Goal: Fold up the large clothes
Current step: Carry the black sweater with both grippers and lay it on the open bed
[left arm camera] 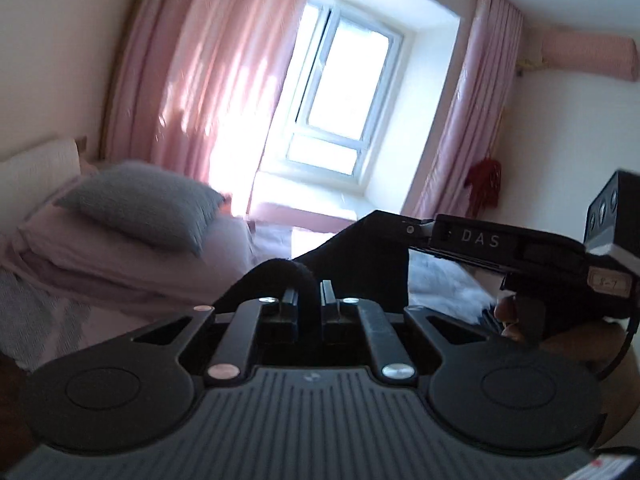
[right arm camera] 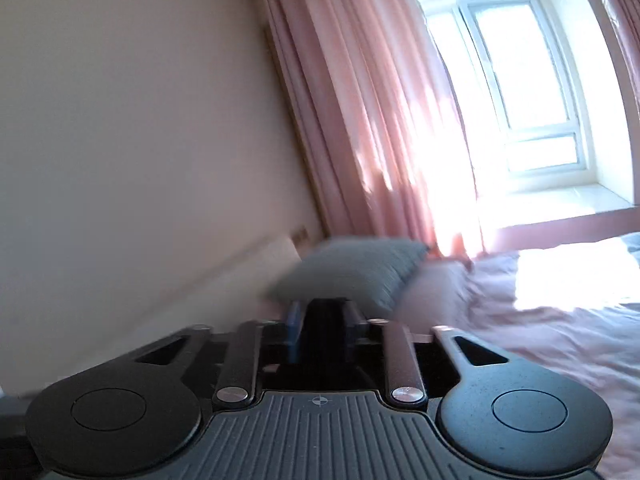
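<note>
A black garment (left arm camera: pixel 360 264) hangs stretched in the air between my two grippers, above the bed. In the left wrist view my left gripper (left arm camera: pixel 309 296) is shut on a rolled edge of the garment. To its right, my right gripper (left arm camera: pixel 404 228) pinches another edge of the same cloth, and a person's hand (left arm camera: pixel 516 316) holds its handle. In the right wrist view my right gripper (right arm camera: pixel 322 316) is shut with the black garment (right arm camera: pixel 323 332) filling the gap between its fingers. Most of the garment is hidden below both cameras.
A bed with pink sheets (right arm camera: pixel 540 340) lies below, with a grey pillow (left arm camera: pixel 144 204) and a folded pink quilt (left arm camera: pixel 100 256) at its head. Pink curtains (left arm camera: pixel 208 60) frame a bright window (left arm camera: pixel 344 92). A red ornament (left arm camera: pixel 486 184) hangs on the right wall.
</note>
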`<state>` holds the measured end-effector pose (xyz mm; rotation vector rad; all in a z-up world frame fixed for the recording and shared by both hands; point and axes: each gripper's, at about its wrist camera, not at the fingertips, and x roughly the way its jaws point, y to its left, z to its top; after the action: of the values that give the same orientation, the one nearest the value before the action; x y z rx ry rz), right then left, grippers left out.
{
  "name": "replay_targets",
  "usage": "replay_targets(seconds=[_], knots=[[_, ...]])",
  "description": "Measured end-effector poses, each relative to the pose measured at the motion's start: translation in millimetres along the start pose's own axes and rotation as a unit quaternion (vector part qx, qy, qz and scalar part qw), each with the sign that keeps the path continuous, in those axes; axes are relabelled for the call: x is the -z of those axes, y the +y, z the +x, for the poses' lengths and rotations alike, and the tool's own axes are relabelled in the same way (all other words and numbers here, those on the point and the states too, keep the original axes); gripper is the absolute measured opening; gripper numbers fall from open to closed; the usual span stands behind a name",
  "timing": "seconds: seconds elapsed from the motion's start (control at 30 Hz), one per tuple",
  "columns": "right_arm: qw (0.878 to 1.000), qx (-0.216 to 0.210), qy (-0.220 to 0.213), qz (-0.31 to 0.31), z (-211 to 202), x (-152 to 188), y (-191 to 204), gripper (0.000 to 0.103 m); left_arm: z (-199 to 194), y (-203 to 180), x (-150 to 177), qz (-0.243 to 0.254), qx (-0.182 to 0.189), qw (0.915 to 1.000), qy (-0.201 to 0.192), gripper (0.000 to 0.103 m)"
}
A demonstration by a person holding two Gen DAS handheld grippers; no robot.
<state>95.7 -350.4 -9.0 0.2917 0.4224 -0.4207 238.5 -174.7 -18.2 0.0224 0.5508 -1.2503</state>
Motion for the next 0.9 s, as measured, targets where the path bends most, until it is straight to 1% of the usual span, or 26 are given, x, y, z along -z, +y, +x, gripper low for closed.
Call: replay_targets(seconds=[0.03,0.07,0.1,0.13,0.2,0.23,0.3,0.33,0.4,0.43,0.5,0.53,0.6,0.67,0.73,0.83,0.9], knots=[[0.999,0.032,0.036,-0.014,-5.7,14.1,-15.7,0.076,15.4,-13.8,10.1,-0.003,-0.011,0.9990,0.043,0.021],[0.996,0.055,0.063,-0.022,-12.2,29.4,-31.0,0.076,31.9,-23.7,23.2,-0.005,-0.029,0.9958,0.087,0.026],[0.993,0.067,0.091,-0.023,-19.1,45.5,-46.7,0.076,47.2,-34.1,37.6,-0.008,-0.047,0.9906,0.129,0.026],[0.989,0.077,0.122,-0.015,-24.5,61.9,-62.8,0.076,60.4,-45.4,55.0,-0.010,-0.060,0.9836,0.170,0.026],[0.981,0.081,0.175,0.007,-37.0,101.5,-91.1,0.076,80.6,-52.8,90.6,-0.017,-0.074,0.9712,0.226,0.028],[0.976,0.081,0.200,0.016,-43.8,122.7,-99.3,0.076,84.0,-61.5,107.6,-0.021,-0.083,0.9650,0.248,0.030],[0.966,0.086,0.243,0.021,-59.0,155.3,-118.6,0.076,88.0,-74.0,134.6,-0.028,-0.103,0.9536,0.281,0.033],[0.962,0.089,0.258,0.017,-64.1,165.0,-130.7,0.076,83.5,-81.1,146.0,-0.035,-0.111,0.9477,0.297,0.033],[0.955,0.087,0.283,0.002,-83.1,184.1,-134.9,0.076,58.0,-93.8,154.5,-0.049,-0.123,0.9369,0.323,0.033],[0.953,0.084,0.291,-0.002,-105.3,184.8,-136.7,0.076,53.5,-97.5,160.4,-0.053,-0.129,0.9320,0.334,0.033],[0.949,0.076,0.305,-0.008,-120.6,191.8,-136.3,0.076,47.2,-106.0,165.7,-0.051,-0.141,0.9256,0.348,0.037],[0.948,0.071,0.309,-0.010,-124.2,193.8,-135.5,0.076,43.8,-112.4,162.0,-0.048,-0.145,0.9238,0.351,0.039],[0.948,0.063,0.312,-0.012,-128.9,197.6,-134.1,0.076,38.0,-119.6,155.3,-0.039,-0.154,0.9216,0.354,0.040],[0.947,0.061,0.314,-0.016,-130.8,203.2,-131.7,0.076,34.1,-123.1,156.5,-0.032,-0.160,0.9201,0.356,0.045],[0.947,0.057,0.316,-0.022,-131.4,207.4,-128.5,0.076,32.0,-124.6,160.0,-0.028,-0.164,0.9188,0.358,0.045],[0.947,0.054,0.316,-0.024,-134.2,212.1,-122.7,0.076,29.0,-124.8,166.8,-0.024,-0.164,0.9177,0.361,0.045],[0.947,0.055,0.316,-0.026,-136.1,212.8,-119.1,0.076,26.8,-125.1,167.6,-0.019,-0.160,0.9188,0.360,0.046]])
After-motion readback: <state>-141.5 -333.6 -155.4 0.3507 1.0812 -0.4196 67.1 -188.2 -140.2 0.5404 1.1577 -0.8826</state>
